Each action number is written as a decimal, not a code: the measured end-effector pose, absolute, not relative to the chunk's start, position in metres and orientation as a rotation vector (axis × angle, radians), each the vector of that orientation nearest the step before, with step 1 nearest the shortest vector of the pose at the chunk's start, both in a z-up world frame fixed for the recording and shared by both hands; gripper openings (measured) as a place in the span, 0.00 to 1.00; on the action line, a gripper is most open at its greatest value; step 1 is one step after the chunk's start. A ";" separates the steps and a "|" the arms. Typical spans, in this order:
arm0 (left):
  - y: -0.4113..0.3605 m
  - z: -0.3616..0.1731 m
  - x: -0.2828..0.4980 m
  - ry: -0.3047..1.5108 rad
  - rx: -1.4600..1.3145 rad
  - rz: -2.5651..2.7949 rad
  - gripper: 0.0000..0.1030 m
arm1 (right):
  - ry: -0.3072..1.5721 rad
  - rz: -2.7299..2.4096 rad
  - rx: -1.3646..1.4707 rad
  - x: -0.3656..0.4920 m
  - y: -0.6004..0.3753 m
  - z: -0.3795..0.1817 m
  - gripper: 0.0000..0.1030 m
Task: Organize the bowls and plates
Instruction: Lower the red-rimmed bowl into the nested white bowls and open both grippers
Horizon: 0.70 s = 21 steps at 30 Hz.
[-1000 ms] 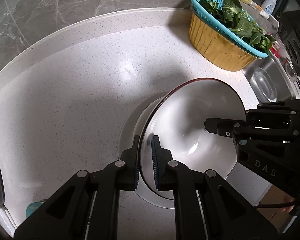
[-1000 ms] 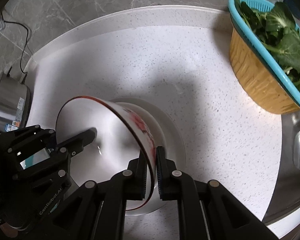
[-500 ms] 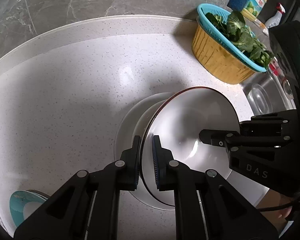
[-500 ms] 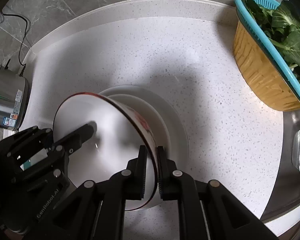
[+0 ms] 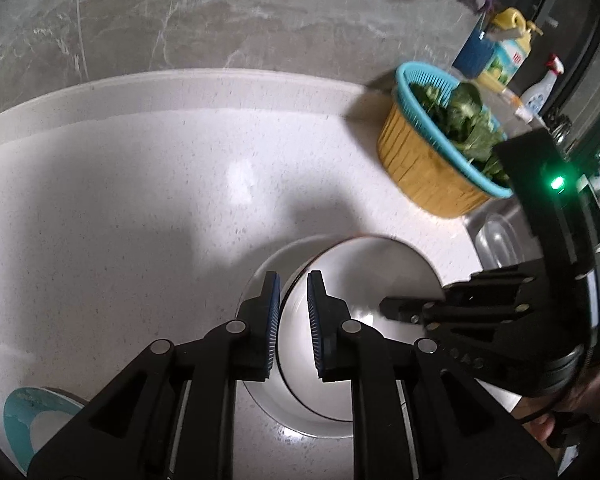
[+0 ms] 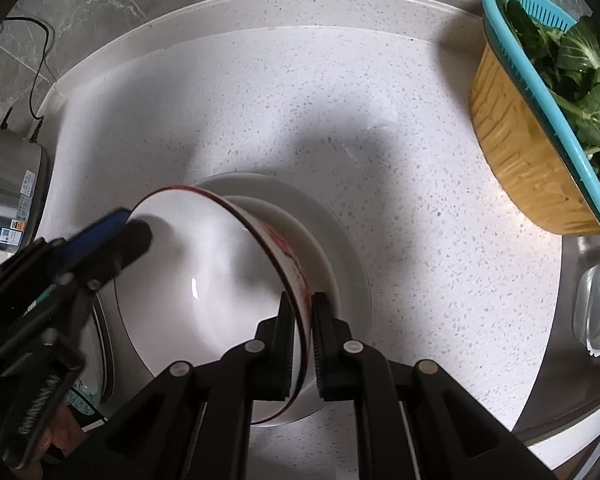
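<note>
Left wrist view: my left gripper (image 5: 293, 312) has let go, jaws now parted just off the bowl (image 5: 360, 280). Right wrist view: my right gripper (image 6: 303, 336) still clamps the rim, bowl nested tilted on the plate (image 6: 352, 264) on the table (image 6: 260, 100); stacking nearly done.

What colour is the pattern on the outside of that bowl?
Red, on white, with a dark red rim line on the bowl. The right wrist view shows it best.

White speckled countertop (image 6: 380, 128), grey marble wall (image 5: 180, 20) behind (veined), steel sink (image 6: 572, 380) at right.
</note>
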<state>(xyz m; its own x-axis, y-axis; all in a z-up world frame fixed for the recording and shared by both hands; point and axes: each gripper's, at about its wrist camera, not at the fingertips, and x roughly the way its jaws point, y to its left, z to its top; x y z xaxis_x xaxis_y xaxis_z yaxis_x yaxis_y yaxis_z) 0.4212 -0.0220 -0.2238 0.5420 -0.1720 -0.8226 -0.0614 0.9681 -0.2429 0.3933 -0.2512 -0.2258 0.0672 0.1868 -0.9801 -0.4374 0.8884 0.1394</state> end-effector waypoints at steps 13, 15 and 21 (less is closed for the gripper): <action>0.014 -0.224 0.423 1.010 -0.367 -0.017 0.16 | 1.429 0.490 -0.168 0.394 -0.254 -0.221 0.23; 0.015 -0.228 0.424 1.016 -0.378 -0.014 0.16 | 1.430 0.485 -0.180 0.392 -0.252 -0.221 0.24; 0.018 -0.233 0.426 1.029 -0.387 -0.003 0.16 | 1.423 0.454 -0.243 0.390 -0.243 -0.220 0.25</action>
<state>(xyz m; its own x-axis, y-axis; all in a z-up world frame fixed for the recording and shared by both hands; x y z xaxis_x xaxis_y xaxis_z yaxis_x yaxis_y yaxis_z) 0.4258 0.0175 -0.2326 0.5219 -0.1822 -0.8334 -0.1775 0.9324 -0.3150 0.3902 -0.2431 -0.2198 0.0818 0.1572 -0.9842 -0.4419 0.8908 0.1055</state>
